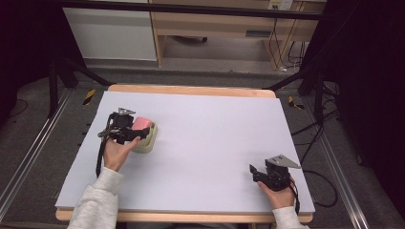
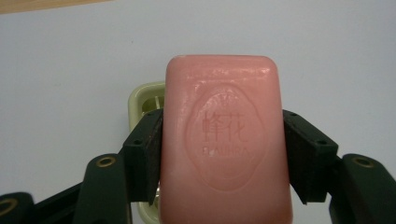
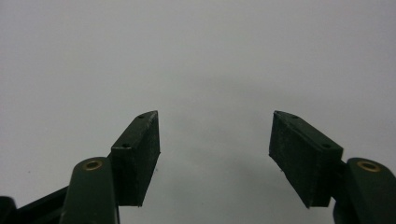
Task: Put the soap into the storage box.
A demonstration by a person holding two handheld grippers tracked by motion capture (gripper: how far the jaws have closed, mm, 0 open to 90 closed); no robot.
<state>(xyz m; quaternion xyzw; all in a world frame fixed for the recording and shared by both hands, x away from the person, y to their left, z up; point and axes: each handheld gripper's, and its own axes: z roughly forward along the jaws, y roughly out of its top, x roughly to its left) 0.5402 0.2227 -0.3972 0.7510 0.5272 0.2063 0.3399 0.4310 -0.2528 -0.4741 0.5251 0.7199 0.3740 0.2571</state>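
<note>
A pink bar of soap with an embossed oval stamp sits between the jaws of my left gripper, whose pads press on both its long sides. Under it lies a pale green soap dish, mostly hidden by the bar. From above, the soap hangs just over the dish at the table's left, with my left gripper around it. My right gripper stands open over bare white table, with nothing between its pads; from above it rests near the front right corner.
The white table top has a wooden rim visible at the far and near edges. Beyond the far edge are a wooden desk and cables on the floor. Metal rails run along both sides.
</note>
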